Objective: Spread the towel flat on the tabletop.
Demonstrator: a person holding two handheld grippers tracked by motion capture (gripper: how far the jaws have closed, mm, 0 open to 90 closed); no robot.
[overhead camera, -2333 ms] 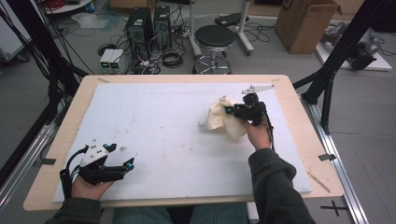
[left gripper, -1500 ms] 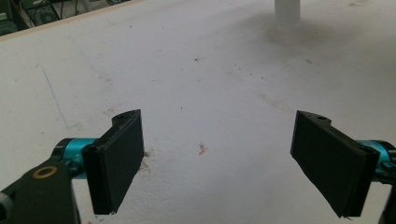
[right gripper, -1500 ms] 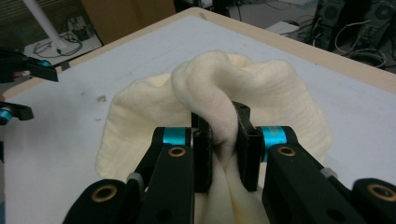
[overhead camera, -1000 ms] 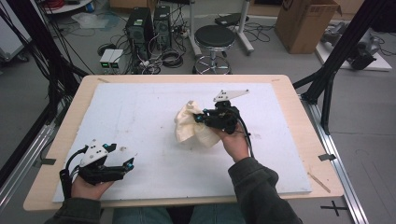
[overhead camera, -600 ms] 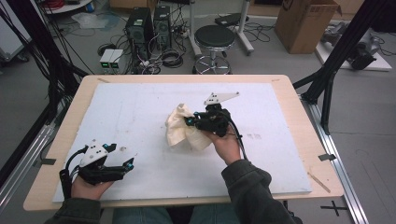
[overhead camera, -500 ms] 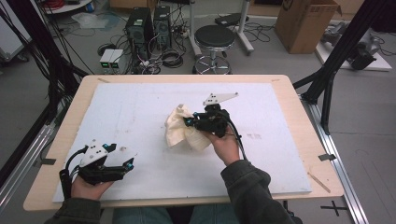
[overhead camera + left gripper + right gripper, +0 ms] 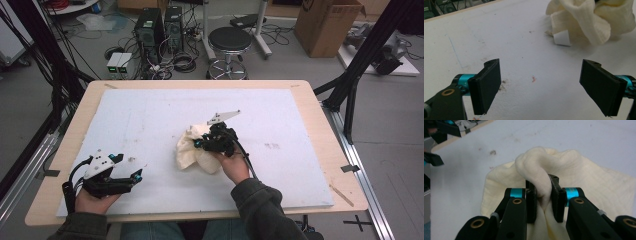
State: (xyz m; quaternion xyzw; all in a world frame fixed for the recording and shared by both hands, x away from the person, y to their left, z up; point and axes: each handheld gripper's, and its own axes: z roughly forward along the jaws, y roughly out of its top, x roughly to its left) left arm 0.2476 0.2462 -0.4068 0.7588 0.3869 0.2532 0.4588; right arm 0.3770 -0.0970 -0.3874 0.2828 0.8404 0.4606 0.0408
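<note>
A crumpled cream cloth (image 7: 192, 150) lies near the middle of the white board (image 7: 150, 115). My right gripper (image 7: 207, 144) is shut on a bunched fold of it, and in the right gripper view the cloth (image 7: 541, 167) is pinched between the two black jaws of the right gripper (image 7: 543, 200). My left gripper (image 7: 131, 176) rests at the board's front left, open and holding nothing. From the left gripper view the cloth (image 7: 589, 17) sits ahead and to the right of the left gripper (image 7: 549, 85), with a small white tag (image 7: 562, 38) at its edge.
The board lies on a wooden table (image 7: 320, 125). Behind the table stand a black stool (image 7: 230, 40), computer towers (image 7: 159, 25) with cables and a cardboard box (image 7: 325, 25). A black frame post (image 7: 357, 75) rises at the right.
My right gripper has carried the cloth leftward and toward the person, and lower, from the board's right side to its middle. The left gripper has stayed put.
</note>
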